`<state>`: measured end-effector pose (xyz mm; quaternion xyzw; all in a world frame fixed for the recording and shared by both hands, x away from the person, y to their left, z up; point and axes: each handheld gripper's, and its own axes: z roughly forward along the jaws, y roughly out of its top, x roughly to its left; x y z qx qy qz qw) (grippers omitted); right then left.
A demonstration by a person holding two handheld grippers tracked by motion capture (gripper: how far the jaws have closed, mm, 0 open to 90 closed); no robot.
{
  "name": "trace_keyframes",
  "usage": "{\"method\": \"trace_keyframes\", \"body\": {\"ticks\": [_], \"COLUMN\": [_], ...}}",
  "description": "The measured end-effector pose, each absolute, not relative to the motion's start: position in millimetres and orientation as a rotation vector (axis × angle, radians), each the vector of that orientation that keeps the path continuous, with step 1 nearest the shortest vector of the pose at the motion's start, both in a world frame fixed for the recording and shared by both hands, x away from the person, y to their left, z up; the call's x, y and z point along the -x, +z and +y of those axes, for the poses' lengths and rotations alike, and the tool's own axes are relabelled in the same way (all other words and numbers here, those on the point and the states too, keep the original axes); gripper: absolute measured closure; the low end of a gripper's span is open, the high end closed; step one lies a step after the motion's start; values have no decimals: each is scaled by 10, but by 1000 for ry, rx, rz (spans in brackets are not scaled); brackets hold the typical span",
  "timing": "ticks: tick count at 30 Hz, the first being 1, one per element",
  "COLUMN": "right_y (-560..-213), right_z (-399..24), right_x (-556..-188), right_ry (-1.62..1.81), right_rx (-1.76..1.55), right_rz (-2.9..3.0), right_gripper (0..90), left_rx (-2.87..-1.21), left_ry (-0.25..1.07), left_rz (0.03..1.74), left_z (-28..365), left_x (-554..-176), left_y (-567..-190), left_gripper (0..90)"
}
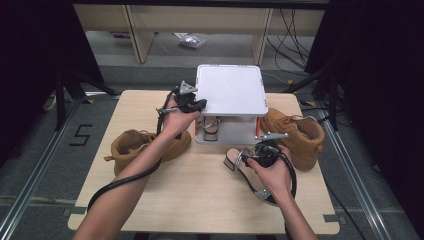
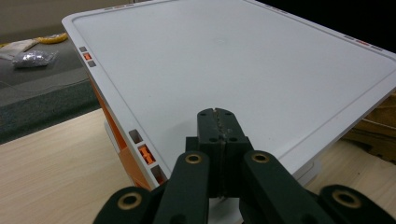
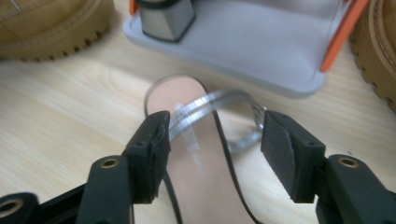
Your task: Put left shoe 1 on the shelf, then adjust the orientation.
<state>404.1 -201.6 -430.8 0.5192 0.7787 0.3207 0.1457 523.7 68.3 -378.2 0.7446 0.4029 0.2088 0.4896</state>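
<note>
The right gripper (image 3: 212,154) stands wide over the sandal (image 3: 196,154) near the table's (image 1: 200,200) front edge; the left gripper (image 2: 218,122), clamped empty, rests on the rack's (image 2: 243,60) top.

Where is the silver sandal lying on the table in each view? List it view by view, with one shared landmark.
High view: silver sandal right of centre, under the right gripper.
Left gripper view: not in it.
Right gripper view: bottom centre, between the open jaws.
Shared landmark: white shoe rack.
</note>
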Motion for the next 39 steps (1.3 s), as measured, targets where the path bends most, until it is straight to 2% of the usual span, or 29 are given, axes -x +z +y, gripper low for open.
{"method": "trace_keyframes", "body": {"ticks": [15, 39], "right_y": [-4341, -4509], "right_z": [-2199, -2054], "right_x": [-3982, -4005], "right_ry": [864, 792], "right_rx": [-1480, -1383], "right_rz": [2333, 2489], "right_gripper": [329, 309], "left_rx": [-1815, -1818], "left_ry": [509, 509], "left_rz": [981, 976], "left_z": [679, 677], "left_x": [-5238, -5237], "left_y": [-3777, -3775], "left_gripper": [899, 899]}}
